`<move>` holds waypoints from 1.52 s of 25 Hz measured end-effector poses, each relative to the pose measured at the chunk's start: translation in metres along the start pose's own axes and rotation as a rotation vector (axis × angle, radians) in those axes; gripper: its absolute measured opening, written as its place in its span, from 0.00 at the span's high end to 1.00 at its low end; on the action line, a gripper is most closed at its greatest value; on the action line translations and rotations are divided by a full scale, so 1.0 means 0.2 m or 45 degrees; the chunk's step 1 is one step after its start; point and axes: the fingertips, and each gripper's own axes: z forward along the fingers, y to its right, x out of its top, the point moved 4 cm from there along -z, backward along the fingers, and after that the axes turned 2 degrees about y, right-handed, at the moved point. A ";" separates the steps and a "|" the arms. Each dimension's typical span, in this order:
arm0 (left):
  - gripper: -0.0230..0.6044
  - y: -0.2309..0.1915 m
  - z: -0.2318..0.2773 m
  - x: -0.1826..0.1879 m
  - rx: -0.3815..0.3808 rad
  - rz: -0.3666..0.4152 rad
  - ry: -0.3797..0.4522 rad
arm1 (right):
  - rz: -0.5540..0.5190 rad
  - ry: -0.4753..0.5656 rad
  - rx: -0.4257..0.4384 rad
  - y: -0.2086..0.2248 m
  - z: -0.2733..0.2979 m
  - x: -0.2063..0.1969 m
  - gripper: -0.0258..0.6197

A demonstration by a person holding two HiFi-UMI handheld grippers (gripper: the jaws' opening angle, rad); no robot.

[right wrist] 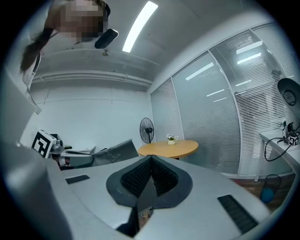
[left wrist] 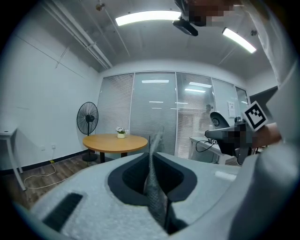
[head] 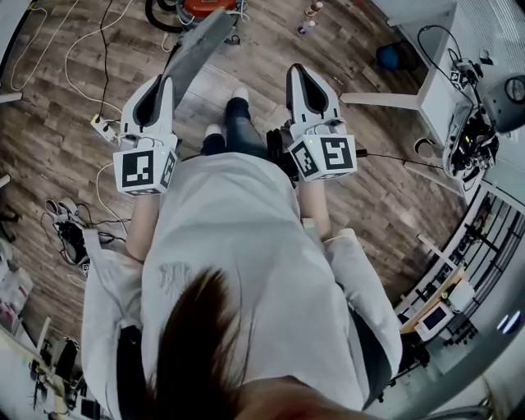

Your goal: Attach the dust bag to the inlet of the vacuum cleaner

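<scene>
In the head view a flat grey dust bag [head: 197, 49] sticks out ahead of my left gripper [head: 164, 82], which is shut on the bag's near edge. The left gripper view shows the bag [left wrist: 155, 187] edge-on, pinched between the dark pads. My right gripper [head: 297, 72] is held level beside it, shut, with nothing between its pads [right wrist: 140, 176]. From the right gripper view the bag [right wrist: 115, 151] shows to the left. An orange and black appliance [head: 207, 6] with a hose, perhaps the vacuum cleaner, lies on the floor at the top edge.
I stand on a wooden floor [head: 66, 107] with cords and a power strip [head: 102, 125] at the left. A white desk [head: 426, 94] with cabled gear is at the right. A round wooden table [left wrist: 115, 142] and a standing fan [left wrist: 87, 119] are ahead.
</scene>
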 end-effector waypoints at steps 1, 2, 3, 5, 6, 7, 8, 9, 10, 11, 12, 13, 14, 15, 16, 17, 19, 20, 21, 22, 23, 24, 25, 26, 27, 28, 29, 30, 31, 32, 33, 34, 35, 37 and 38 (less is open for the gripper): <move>0.90 0.00 0.02 -0.01 0.002 -0.004 -0.009 | 0.009 -0.006 0.002 0.03 0.02 -0.01 0.96; 0.90 0.00 0.05 -0.02 0.005 -0.006 -0.017 | 0.015 -0.011 0.009 0.05 0.05 -0.02 0.96; 0.90 -0.01 0.08 -0.02 0.008 -0.005 -0.024 | 0.022 -0.016 0.019 0.08 0.08 -0.03 0.96; 0.90 -0.02 0.17 -0.02 0.017 -0.001 -0.037 | 0.038 -0.028 0.038 0.15 0.16 -0.04 0.96; 0.90 -0.02 0.22 -0.03 0.023 -0.005 -0.043 | 0.044 -0.038 0.047 0.19 0.21 -0.04 0.96; 0.90 -0.03 0.26 -0.03 0.029 -0.011 -0.050 | 0.046 -0.050 0.057 0.22 0.25 -0.04 0.96; 0.90 -0.04 0.31 -0.03 0.035 -0.016 -0.057 | 0.047 -0.061 0.065 0.26 0.30 -0.04 0.96; 0.90 -0.05 0.36 -0.03 0.041 -0.020 -0.062 | 0.046 -0.070 0.074 0.29 0.35 -0.04 0.96; 0.90 -0.07 0.41 -0.04 0.048 -0.023 -0.066 | 0.045 -0.079 0.080 0.33 0.41 -0.04 0.96; 0.90 -0.08 0.46 -0.04 0.055 -0.025 -0.069 | 0.045 -0.087 0.083 0.36 0.45 -0.04 0.96; 0.90 -0.09 0.51 -0.04 0.063 -0.028 -0.072 | 0.045 -0.094 0.086 0.40 0.50 -0.04 0.96; 0.90 -0.09 0.56 -0.04 0.071 -0.031 -0.074 | 0.043 -0.100 0.092 0.44 0.54 -0.03 0.96; 0.90 -0.10 0.61 -0.03 0.079 -0.034 -0.074 | 0.041 -0.106 0.100 0.47 0.59 -0.03 0.96; 0.90 -0.11 0.66 -0.03 0.090 -0.035 -0.074 | 0.040 -0.110 0.108 0.51 0.63 -0.02 0.96; 0.90 -0.13 0.70 -0.02 0.102 -0.034 -0.074 | 0.040 -0.114 0.118 0.54 0.68 -0.02 0.96; 0.90 -0.14 0.74 -0.01 0.115 -0.033 -0.073 | 0.040 -0.117 0.127 0.57 0.72 -0.01 0.96; 0.90 -0.17 0.81 0.00 0.145 -0.028 -0.072 | 0.037 -0.124 0.144 0.62 0.78 0.00 0.96; 0.90 -0.19 0.84 0.01 0.161 -0.025 -0.070 | 0.036 -0.128 0.151 0.65 0.81 0.00 0.96; 0.90 -0.20 0.87 0.01 0.176 -0.021 -0.069 | 0.034 -0.132 0.156 0.68 0.84 0.00 0.96; 0.90 -0.21 0.90 0.02 0.191 -0.017 -0.067 | 0.035 -0.135 0.161 0.71 0.86 0.00 0.96; 0.90 -0.23 0.92 0.02 0.203 -0.013 -0.066 | 0.036 -0.138 0.164 0.73 0.88 0.00 0.96; 0.90 -0.24 0.95 0.03 0.214 -0.008 -0.066 | 0.038 -0.141 0.166 0.75 0.90 -0.01 0.96; 0.90 -0.25 0.97 0.04 0.222 -0.003 -0.065 | 0.041 -0.145 0.167 0.77 0.92 -0.01 0.96; 0.90 -0.26 0.99 0.04 0.227 0.003 -0.063 | 0.044 -0.147 0.166 0.78 0.94 -0.01 0.96; 0.90 -0.27 1.01 0.05 0.230 0.010 -0.063 | 0.048 -0.148 0.164 0.79 0.95 -0.01 0.96; 0.90 -0.28 1.03 0.06 0.229 0.017 -0.063 | 0.051 -0.148 0.161 0.80 0.96 -0.01 0.96; 0.90 -0.29 1.04 0.06 0.226 0.024 -0.064 | 0.054 -0.149 0.157 0.80 0.98 -0.02 0.96; 0.90 -0.30 1.05 0.07 0.219 0.031 -0.067 | 0.057 -0.151 0.152 0.80 0.98 -0.02 0.96; 0.90 -0.31 1.06 0.07 0.209 0.037 -0.072 | 0.059 -0.153 0.147 0.80 0.99 -0.02 0.96; 0.90 -0.31 1.08 0.07 0.198 0.044 -0.079 | 0.061 -0.155 0.142 0.80 1.00 -0.02 0.96; 0.90 -0.32 1.09 0.06 0.185 0.049 -0.087 | 0.063 -0.158 0.136 0.79 1.01 -0.02 0.96; 0.90 -0.33 1.10 0.06 0.171 0.055 -0.095 | 0.065 -0.160 0.129 0.79 1.02 -0.03 0.96; 0.90 -0.34 1.11 0.05 0.156 0.060 -0.104 | 0.067 -0.162 0.121 0.79 1.03 -0.03 0.96; 0.90 -0.37 1.14 0.05 0.118 0.068 -0.119 | 0.071 -0.162 0.096 0.78 1.06 -0.03 0.96; 0.90 -0.38 1.15 0.05 0.095 0.069 -0.126 | 0.073 -0.161 0.081 0.78 1.07 -0.02 0.96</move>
